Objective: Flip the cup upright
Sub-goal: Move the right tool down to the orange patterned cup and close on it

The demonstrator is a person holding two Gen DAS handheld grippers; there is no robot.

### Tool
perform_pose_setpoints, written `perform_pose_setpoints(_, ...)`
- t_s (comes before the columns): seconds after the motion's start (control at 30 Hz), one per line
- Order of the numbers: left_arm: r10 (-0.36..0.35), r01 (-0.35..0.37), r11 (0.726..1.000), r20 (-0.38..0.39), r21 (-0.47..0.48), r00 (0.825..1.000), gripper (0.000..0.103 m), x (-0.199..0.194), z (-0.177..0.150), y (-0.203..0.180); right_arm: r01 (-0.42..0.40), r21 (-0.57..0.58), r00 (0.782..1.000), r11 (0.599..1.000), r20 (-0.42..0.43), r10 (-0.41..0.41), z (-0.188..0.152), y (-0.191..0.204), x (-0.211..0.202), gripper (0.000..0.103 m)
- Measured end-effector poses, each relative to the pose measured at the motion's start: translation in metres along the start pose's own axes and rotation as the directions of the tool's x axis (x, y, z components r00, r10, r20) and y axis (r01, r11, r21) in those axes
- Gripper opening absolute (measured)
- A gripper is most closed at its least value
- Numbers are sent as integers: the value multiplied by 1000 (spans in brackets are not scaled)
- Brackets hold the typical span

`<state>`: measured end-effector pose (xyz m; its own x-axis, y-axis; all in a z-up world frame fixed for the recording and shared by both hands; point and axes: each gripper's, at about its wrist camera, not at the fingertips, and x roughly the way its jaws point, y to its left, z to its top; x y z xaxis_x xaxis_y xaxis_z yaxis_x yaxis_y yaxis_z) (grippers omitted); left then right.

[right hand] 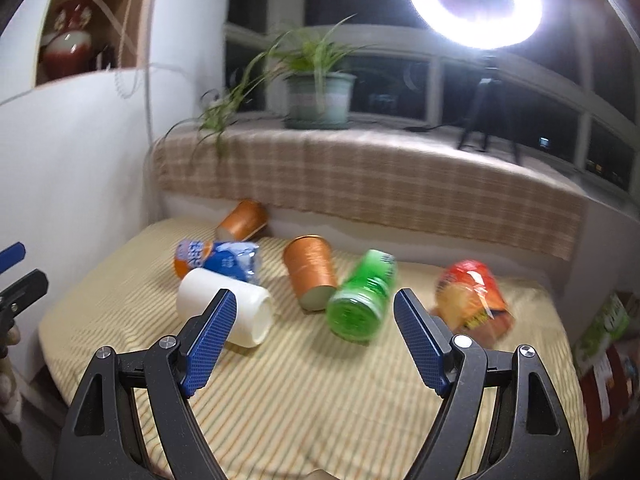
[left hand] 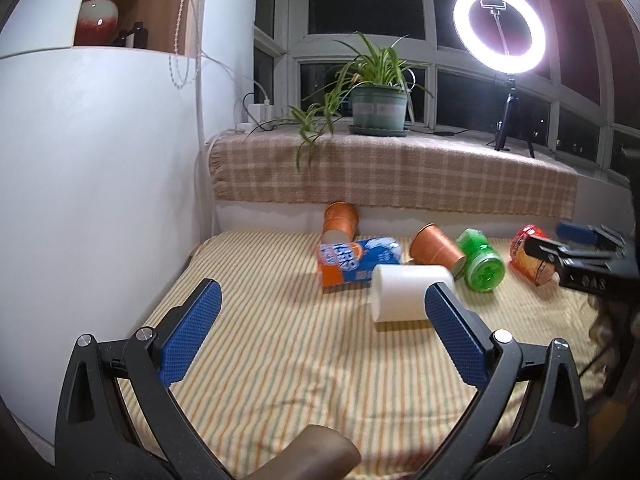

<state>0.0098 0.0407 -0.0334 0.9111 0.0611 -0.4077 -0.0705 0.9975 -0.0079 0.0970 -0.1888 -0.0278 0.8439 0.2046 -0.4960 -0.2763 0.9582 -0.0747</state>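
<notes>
Six cups are seen lying on their sides on a striped cloth [left hand: 280, 360] spread over a low surface below a window ledge. No cup stands upright.

The white cup [left hand: 408, 298] lies nearest, its length running left to right. Just behind it lies the blue-and-orange printed cup [left hand: 356, 262], touching or nearly touching it. An orange cup [left hand: 340, 222] lies at the far edge against the ledge front. A second orange cup [left hand: 434, 248] lies right of the blue one, with the green cup [left hand: 482, 266] just beside it, base turned toward the camera. The red printed cup [left hand: 528, 254] lies furthest right.

The left gripper [left hand: 320, 320] is held above the near part of the cloth, jaws spread wide and holding nothing. In the left wrist view, its right pad overlaps the near right end of the white cup; contact cannot be confirmed.

The right gripper [right hand: 314, 338] is likewise held with jaws spread wide and empty. In the right wrist view, the green cup [right hand: 360, 296] is framed between its pads, further off; the white cup [right hand: 228, 308] sits behind its left pad. This view is motion-blurred.

A potted spider plant [left hand: 376, 96] and a lit ring light [left hand: 500, 24] stand on the checked ledge cover [left hand: 400, 176].
</notes>
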Motion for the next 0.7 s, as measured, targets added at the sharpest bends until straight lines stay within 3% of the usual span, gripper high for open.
perform_pose_setpoints(0.17,14,-14,1000,-28,-5,999,103,2,-8,15,-103,-150,993,983,-75,93,19,22,33,81)
perform_pose_setpoints(0.27,31,-32,999,-42,-7,999,103,2,-14,23,-136,-179,985,974,-134,113,29,25,56,81)
perform_pose_setpoints(0.4,54,-55,998,-54,-17,997,103,3,-18,34,-178,-167,965,970,-222,139,41,20,90,81)
perform_pose_setpoints(0.7,77,-81,995,-63,-55,995,103,1,-21,53,-201,-17,885,979,-432,175,49,-2,180,80)
